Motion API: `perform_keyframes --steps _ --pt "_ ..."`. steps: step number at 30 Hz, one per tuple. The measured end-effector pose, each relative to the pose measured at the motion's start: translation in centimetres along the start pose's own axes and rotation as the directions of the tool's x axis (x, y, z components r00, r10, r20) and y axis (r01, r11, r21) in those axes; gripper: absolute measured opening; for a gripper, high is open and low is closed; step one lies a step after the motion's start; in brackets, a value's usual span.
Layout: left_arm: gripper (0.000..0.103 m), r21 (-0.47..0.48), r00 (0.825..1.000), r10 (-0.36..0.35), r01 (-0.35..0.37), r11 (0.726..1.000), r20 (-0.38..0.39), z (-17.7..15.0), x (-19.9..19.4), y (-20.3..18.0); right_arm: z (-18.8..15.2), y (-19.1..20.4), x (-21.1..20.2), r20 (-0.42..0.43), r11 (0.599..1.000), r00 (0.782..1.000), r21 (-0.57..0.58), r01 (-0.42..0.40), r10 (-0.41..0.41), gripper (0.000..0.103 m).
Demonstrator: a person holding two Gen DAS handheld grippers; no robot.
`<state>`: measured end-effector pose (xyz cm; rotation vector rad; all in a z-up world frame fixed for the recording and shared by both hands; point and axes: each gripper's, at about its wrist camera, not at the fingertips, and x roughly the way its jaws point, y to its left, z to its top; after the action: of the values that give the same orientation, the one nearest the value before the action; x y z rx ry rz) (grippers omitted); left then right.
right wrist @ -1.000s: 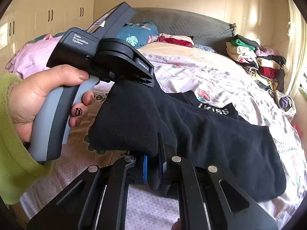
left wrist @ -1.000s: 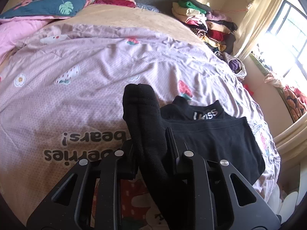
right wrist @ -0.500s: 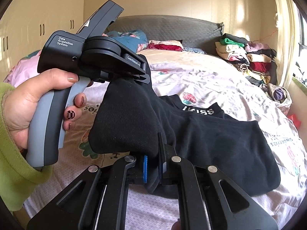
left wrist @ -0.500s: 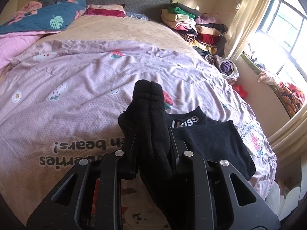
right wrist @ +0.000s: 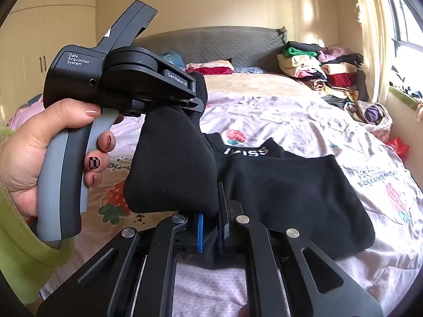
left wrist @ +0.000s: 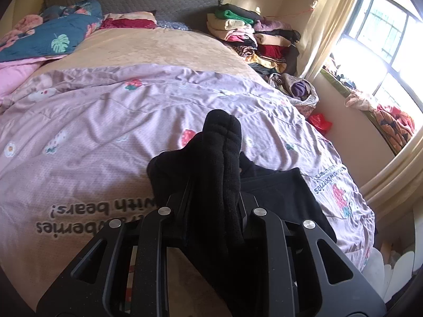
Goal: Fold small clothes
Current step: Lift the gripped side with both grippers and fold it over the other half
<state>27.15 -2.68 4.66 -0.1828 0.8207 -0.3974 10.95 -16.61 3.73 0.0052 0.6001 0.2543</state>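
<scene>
- Mid-fold, by the look of it; black sock point(right wrist: 171, 163) lifted off the bed, doubled into a thick pad, not yet laid down
- Pinched at one end by the left gripper point(left wrist: 214, 198), at the other by the right gripper point(right wrist: 210, 227); both pressed tight on the knit
- Soft, fuzzy, ribbed at the toe; limp between the two tongs
- Beyond the right tongs, flat black underwear point(right wrist: 290, 190) on the lilac printed quilt point(left wrist: 105, 132); seemingly already folded

A person's left hand point(right wrist: 31, 155) held the left gripper point(right wrist: 197, 97) clamped on a black sock point(right wrist: 171, 163), whose lower end sat between the right gripper point(right wrist: 210, 231) pads, apparently pinched, above black shorts point(right wrist: 290, 192) on the bedspread point(right wrist: 304, 121).
</scene>
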Motion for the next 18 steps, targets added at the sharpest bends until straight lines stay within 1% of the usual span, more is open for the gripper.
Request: perform_keyframes --steps 9,18 --pt "0.016 0.026 1.000 -0.016 0.016 1.000 -0.021 0.6 2.4 -4.0 -0.3 -3.5 -0.6 0.004 0.997 1.000 0.071 0.023 -0.024 0.007" --pt "0.016 0.065 0.997 -0.021 0.026 0.998 -0.069 0.6 6.1 -8.2 -1.2 -7.2 -0.6 -0.008 0.990 0.999 0.137 0.040 -0.039 0.007"
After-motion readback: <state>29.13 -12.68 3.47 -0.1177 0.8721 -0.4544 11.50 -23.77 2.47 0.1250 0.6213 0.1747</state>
